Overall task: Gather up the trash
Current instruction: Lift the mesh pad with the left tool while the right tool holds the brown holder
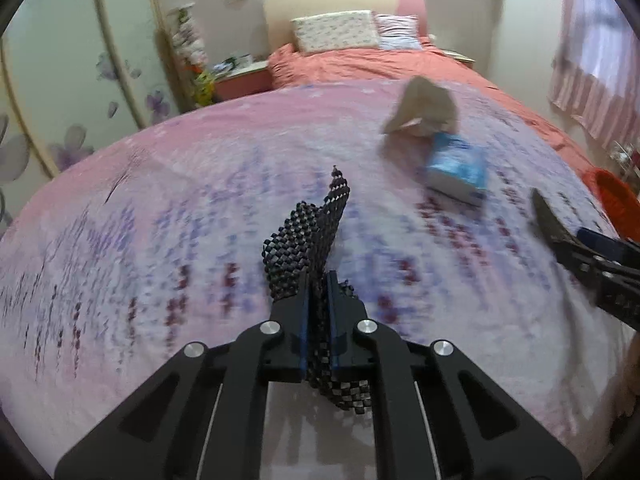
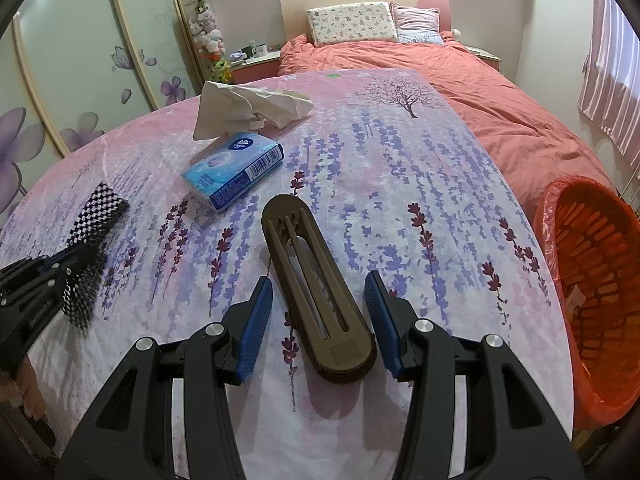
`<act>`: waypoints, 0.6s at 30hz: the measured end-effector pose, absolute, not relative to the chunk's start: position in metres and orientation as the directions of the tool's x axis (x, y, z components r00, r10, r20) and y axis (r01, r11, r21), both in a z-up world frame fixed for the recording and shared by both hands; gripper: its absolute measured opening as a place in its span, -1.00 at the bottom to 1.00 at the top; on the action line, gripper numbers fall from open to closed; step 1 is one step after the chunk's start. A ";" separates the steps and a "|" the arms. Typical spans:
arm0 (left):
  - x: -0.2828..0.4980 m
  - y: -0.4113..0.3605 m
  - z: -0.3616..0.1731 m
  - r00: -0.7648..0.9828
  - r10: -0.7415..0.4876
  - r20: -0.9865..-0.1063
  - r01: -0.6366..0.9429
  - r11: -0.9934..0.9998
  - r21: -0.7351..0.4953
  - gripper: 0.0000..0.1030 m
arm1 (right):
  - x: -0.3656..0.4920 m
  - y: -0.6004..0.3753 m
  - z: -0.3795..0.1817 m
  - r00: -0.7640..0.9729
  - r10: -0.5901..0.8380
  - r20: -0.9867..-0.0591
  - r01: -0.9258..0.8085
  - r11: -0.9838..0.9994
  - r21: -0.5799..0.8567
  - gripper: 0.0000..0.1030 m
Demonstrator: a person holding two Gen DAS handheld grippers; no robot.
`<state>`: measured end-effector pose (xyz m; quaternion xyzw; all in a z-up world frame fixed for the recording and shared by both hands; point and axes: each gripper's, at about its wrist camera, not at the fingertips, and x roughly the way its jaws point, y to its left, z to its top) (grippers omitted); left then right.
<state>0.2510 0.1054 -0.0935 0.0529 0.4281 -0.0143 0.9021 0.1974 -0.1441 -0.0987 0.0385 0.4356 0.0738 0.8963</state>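
My left gripper is shut on a black mesh strip and holds it above the flowered bedspread; it also shows at the left of the right wrist view. My right gripper is open, its blue pads either side of a brown oblong slotted plastic piece that lies on the bedspread. A crumpled white tissue and a blue tissue pack lie further back on the bed; they also show in the left wrist view, the tissue and the pack.
An orange bin lined with a red bag stands beside the bed at the right. Pillows and an orange duvet lie at the head. A nightstand and wardrobe doors are at the left.
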 end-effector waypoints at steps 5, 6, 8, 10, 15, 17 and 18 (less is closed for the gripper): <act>0.252 0.107 -0.096 0.633 0.036 -0.774 0.059 0.994 0.094 -0.83 | 0.197 -0.144 -0.099 0.610 0.169 -0.774 -0.099 0.986 0.137 -0.05; 0.253 0.107 -0.097 0.631 0.043 -0.774 0.057 0.993 0.102 -0.82 | 0.198 -0.144 -0.099 0.610 0.166 -0.775 -0.099 0.986 0.134 -0.05; 0.253 0.104 -0.098 0.630 0.045 -0.776 0.056 0.993 0.103 -0.82 | 0.198 -0.144 -0.099 0.610 0.166 -0.775 -0.099 0.986 0.134 -0.05; 0.255 0.103 -0.098 0.629 0.050 -0.776 0.055 0.992 0.109 -0.81 | 0.197 -0.145 -0.099 0.610 0.167 -0.775 -0.099 0.986 0.135 -0.05; 0.254 0.101 -0.100 0.629 0.070 -0.775 0.051 0.990 0.130 -0.81 | 0.197 -0.144 -0.099 0.610 0.168 -0.775 -0.099 0.986 0.136 -0.05; 0.254 0.105 -0.099 0.627 0.047 -0.778 0.046 0.994 0.097 -0.80 | 0.197 -0.144 -0.099 0.610 0.167 -0.775 -0.099 0.986 0.135 -0.05; 0.254 0.108 -0.099 0.626 0.032 -0.779 0.044 0.996 0.075 -0.80 | 0.197 -0.144 -0.099 0.610 0.166 -0.775 -0.099 0.986 0.133 -0.05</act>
